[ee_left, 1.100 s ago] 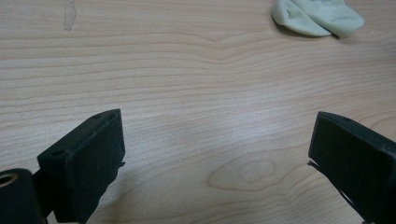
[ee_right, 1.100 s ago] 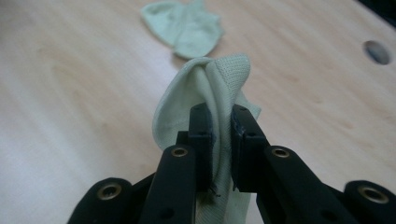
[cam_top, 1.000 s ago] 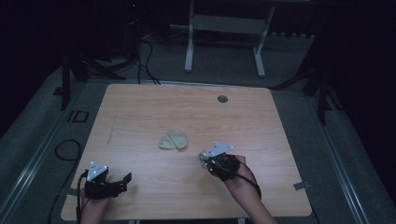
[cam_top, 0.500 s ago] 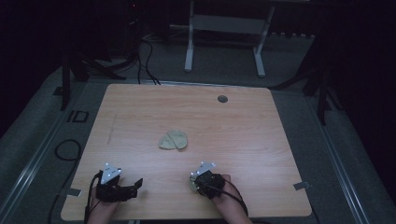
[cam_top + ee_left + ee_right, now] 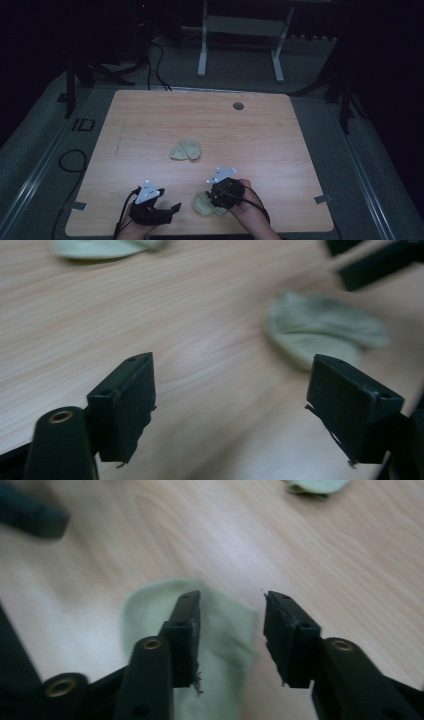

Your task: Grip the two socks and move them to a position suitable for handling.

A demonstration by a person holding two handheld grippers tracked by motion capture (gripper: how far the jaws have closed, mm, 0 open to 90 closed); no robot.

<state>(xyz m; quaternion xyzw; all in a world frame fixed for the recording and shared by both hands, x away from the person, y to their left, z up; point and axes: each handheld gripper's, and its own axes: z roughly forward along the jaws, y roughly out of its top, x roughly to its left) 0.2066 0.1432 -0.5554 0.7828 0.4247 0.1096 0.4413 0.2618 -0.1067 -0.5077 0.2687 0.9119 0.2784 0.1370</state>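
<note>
Two pale green cloth pieces lie on the wooden table. One cloth rests near the middle. The other cloth lies by the front edge, under my right gripper. In the right gripper view that cloth lies flat beneath the right gripper; its jaws have just been opening and the pads do not press it. My left gripper sits left of it, open. In the left gripper view the left gripper has closed a little, with only bare table between its jaws; the near cloth lies beyond.
A dark round grommet sits in the table's far part. The front edge runs just below both hands. A white metal stand is behind the table, and cables trail on the floor at left.
The right gripper came back toward the front edge and lowered, opening and leaving a cloth on the table. The left gripper moved right, toward that cloth.
</note>
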